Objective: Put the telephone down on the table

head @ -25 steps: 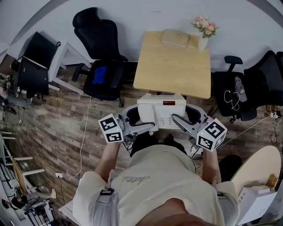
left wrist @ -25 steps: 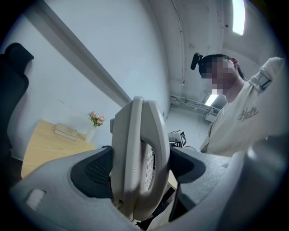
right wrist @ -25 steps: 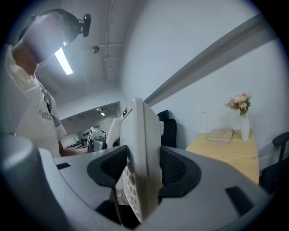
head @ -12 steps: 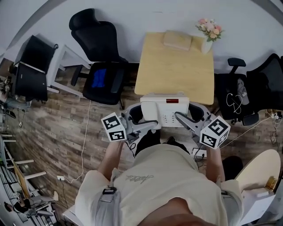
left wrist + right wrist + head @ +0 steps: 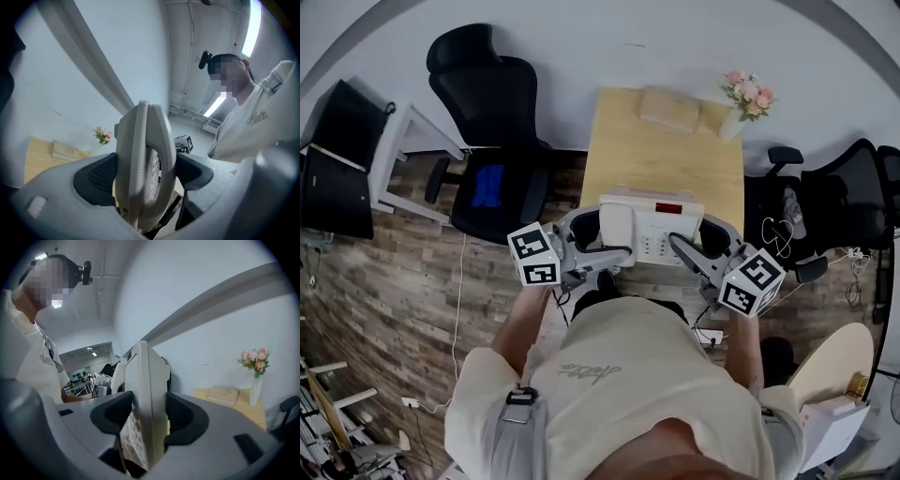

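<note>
A white desk telephone [image 5: 649, 229] with a handset, keypad and small red display hangs in the air over the near edge of the light wooden table [image 5: 664, 150]. My left gripper [image 5: 602, 251] is shut on its left side, my right gripper [image 5: 686, 247] on its right side. In the left gripper view the telephone [image 5: 144, 164] stands edge-on between the black pads [image 5: 99, 179]. The right gripper view shows the telephone [image 5: 146, 405] pinched the same way, with the table [image 5: 236, 408] beyond it.
A beige book [image 5: 669, 107] and a vase of pink flowers [image 5: 741, 103] rest at the table's far end. Black office chairs stand left [image 5: 492, 122] and right [image 5: 844, 202] of the table. A round table [image 5: 830, 366] is at lower right. The floor is wood planks.
The telephone and both grippers have moved forward, from short of the table to over its near edge. Both grips are unchanged.
</note>
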Demonstrator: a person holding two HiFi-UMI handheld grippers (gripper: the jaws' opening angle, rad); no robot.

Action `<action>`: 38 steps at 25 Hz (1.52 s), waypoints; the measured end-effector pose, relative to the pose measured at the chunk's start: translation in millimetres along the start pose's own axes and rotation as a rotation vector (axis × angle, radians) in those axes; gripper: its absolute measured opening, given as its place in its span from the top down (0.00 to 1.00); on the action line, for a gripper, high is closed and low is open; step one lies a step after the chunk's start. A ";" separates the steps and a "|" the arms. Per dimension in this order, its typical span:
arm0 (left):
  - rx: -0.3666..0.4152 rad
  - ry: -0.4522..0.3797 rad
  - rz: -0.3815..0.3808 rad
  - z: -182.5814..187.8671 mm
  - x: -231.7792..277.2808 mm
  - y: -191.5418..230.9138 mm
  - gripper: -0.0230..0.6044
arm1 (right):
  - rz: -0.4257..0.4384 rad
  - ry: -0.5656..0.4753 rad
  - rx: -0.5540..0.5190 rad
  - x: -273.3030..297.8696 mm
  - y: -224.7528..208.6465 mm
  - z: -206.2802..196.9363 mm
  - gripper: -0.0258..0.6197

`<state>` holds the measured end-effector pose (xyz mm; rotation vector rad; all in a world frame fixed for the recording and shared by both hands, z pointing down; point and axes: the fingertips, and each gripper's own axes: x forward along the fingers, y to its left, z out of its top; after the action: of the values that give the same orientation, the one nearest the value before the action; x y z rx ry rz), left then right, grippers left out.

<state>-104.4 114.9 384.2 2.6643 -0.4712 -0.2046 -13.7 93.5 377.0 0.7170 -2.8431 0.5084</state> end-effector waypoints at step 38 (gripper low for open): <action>-0.179 0.059 0.046 31.0 125.8 240.0 0.36 | 0.016 0.085 0.164 94.2 -257.2 25.9 0.63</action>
<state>-64.4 -146.4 451.5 2.4753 -0.4716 -0.1468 27.2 -169.0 448.7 0.6821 -2.7535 0.7622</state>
